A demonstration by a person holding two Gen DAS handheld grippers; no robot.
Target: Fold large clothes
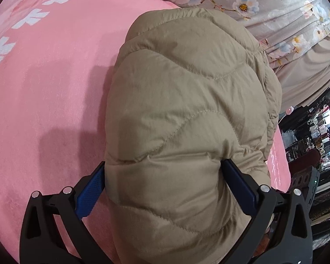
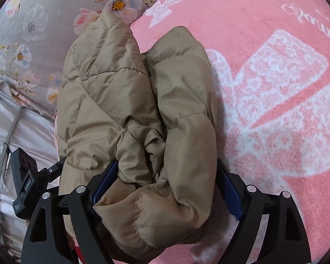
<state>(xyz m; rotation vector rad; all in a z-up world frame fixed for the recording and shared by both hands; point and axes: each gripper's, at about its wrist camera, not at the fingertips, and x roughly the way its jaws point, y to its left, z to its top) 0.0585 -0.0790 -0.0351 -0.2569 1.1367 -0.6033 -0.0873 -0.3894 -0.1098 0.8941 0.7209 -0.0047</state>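
A beige quilted puffer jacket (image 1: 182,101) lies bunched on a pink blanket (image 1: 50,101). My left gripper (image 1: 165,171) has its blue-padded fingers (image 1: 90,189) spread wide around a thick puffy fold of the jacket, pressing it from both sides. In the right wrist view the same jacket (image 2: 125,101) lies folded in two bulky lobes on the pink blanket (image 2: 275,101). My right gripper (image 2: 167,176) also clamps a thick bundle of the jacket between its blue fingers (image 2: 228,189).
A grey floral bedsheet (image 1: 275,11) lies beyond the blanket, also in the right wrist view (image 2: 28,39). The bed edge drops to a cluttered floor (image 1: 319,154) at right. The other gripper's black body (image 2: 26,182) shows at left.
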